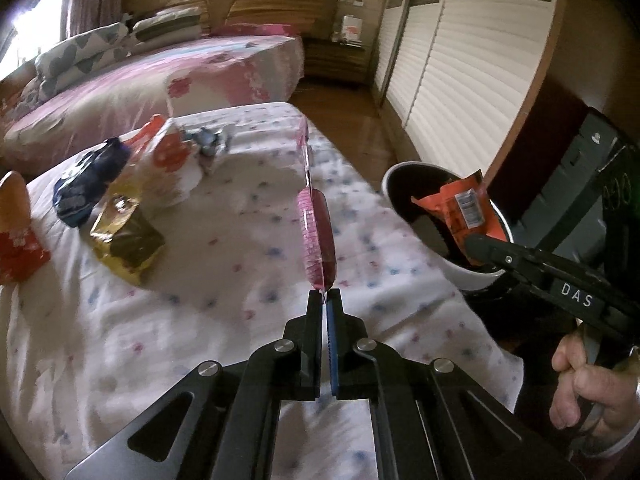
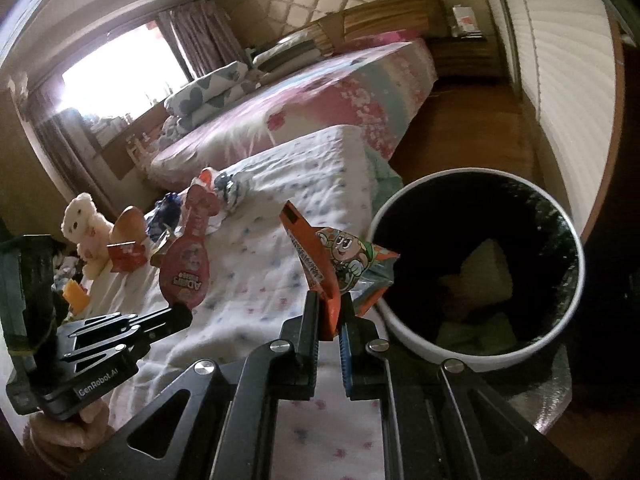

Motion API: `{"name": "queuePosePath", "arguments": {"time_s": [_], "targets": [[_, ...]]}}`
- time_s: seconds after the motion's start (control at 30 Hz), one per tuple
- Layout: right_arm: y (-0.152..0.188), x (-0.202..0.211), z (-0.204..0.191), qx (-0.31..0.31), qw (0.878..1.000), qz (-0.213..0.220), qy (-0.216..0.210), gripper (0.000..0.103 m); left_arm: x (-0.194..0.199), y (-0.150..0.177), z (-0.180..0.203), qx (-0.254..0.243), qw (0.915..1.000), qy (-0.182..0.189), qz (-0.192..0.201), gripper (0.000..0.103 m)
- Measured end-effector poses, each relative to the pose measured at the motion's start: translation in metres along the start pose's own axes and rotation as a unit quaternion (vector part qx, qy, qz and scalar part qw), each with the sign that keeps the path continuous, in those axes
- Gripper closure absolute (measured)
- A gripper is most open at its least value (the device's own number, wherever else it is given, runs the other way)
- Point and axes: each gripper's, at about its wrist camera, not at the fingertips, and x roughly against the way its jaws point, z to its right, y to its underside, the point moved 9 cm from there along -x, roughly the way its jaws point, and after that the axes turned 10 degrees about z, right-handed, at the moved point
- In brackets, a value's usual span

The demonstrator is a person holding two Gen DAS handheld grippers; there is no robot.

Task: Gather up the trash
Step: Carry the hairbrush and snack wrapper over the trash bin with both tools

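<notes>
My left gripper (image 1: 325, 293) is shut on a pink plastic package (image 1: 316, 236), held edge-on above the white flowered cloth (image 1: 224, 320); it also shows in the right wrist view (image 2: 185, 268). My right gripper (image 2: 333, 300) is shut on an orange snack wrapper (image 2: 332, 264) with a cartoon figure, held at the left rim of the white trash bin (image 2: 476, 354). In the left wrist view the wrapper (image 1: 460, 208) hangs over the bin's black inside (image 1: 424, 216). Some pale trash lies at the bin's bottom.
Several wrappers lie on the cloth at the left: a gold one (image 1: 124, 236), a dark blue one (image 1: 86, 184), an orange-white one (image 1: 168, 160) and a red one (image 1: 16, 248). A plush bear (image 2: 86, 228) sits beyond. A pink bed (image 1: 160, 76) and white wardrobe doors (image 1: 460, 60) stand behind.
</notes>
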Motion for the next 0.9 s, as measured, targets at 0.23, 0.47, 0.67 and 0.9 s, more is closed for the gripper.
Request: {"name": "queuePosePath", "arguments": {"time_s": [0.23,0.47,0.67,0.9], "targets": [[-0.005,0.01,0.019,-0.012,1.0,0.011,0.013,0.095,-0.01,-0.004,0.021,-0.015,0.9998,0.012,-0.003,0.102],[-0.01,0.016,0.037,-0.027,0.999,0.019,0.026,0.095,-0.02,-0.01,0.042,-0.031,0.9992,0.024,-0.005,0.102],[-0.014,0.018,0.052,-0.037,0.998,0.025,0.035,0.095,-0.034,-0.012,0.055,-0.04,0.9986,0.032,-0.012,0.102],[-0.018,0.021,0.071,-0.049,0.997,0.028,0.046,0.095,-0.049,-0.017,0.072,-0.055,0.9976,0.04,-0.017,0.102]]}}
